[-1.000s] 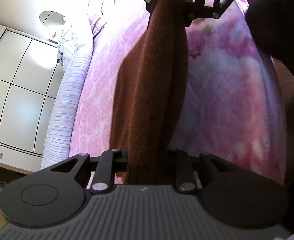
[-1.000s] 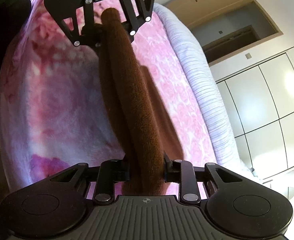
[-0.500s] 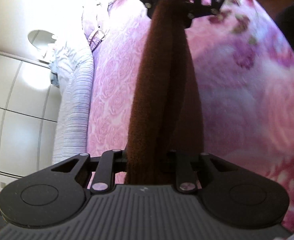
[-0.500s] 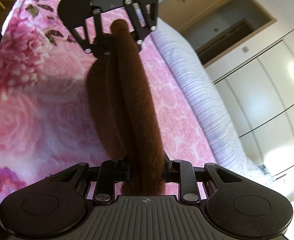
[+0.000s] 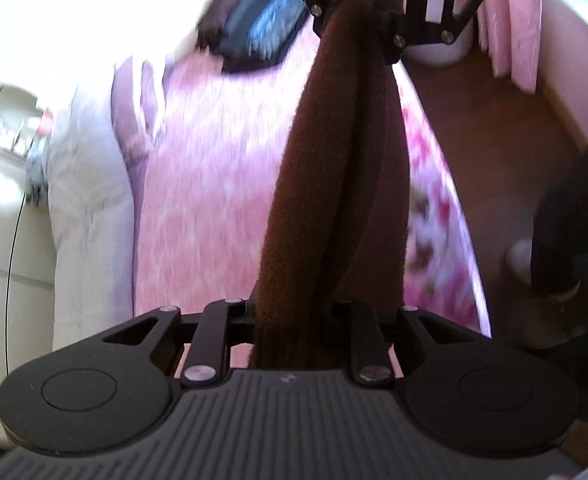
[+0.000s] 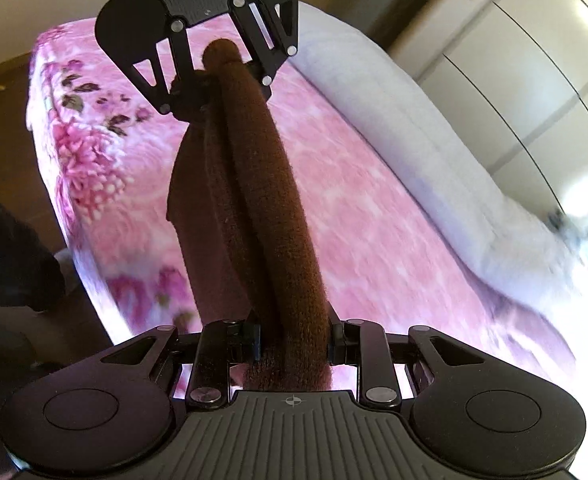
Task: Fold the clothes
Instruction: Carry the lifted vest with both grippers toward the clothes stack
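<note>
Both tongs, left gripper (image 5: pixel 289 322) and right gripper (image 6: pixel 294 338), stay clamped on the brown garment (image 5: pixel 334 184), now swung higher over the pink bedspread (image 6: pixel 354 216) (likely mid-carry).

Matte black left gripper (image 5: pixel 289 320) & right gripper (image 6: pixel 294 340): ribbed bodies, round discs, silver screws.

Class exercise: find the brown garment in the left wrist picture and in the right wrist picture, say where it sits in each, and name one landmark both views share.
Left wrist view: the brown garment runs up the centre, from the left gripper to the right gripper at top.
Right wrist view: it runs up the centre, from the right gripper to the left gripper.
Shared landmark: the pink floral blanket beneath.
</note>
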Action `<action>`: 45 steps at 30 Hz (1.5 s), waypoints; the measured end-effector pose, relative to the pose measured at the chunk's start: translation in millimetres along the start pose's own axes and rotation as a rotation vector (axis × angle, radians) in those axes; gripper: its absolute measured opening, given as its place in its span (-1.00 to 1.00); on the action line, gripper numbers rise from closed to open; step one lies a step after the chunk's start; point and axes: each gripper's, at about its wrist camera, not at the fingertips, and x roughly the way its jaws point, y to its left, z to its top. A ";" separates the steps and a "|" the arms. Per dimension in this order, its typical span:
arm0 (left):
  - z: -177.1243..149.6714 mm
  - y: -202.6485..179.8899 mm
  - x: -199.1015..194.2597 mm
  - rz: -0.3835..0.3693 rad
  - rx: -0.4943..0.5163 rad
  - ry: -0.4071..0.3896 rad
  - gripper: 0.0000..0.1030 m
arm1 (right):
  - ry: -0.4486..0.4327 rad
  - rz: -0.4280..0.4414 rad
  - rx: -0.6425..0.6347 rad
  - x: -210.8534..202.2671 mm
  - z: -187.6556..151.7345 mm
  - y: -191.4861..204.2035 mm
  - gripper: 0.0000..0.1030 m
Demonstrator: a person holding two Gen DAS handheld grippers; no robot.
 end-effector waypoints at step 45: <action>534.8 234.5 504.8 -0.016 0.118 -0.151 -0.49 | 0.228 -0.300 0.239 8.0 -492.0 -500.3 -0.43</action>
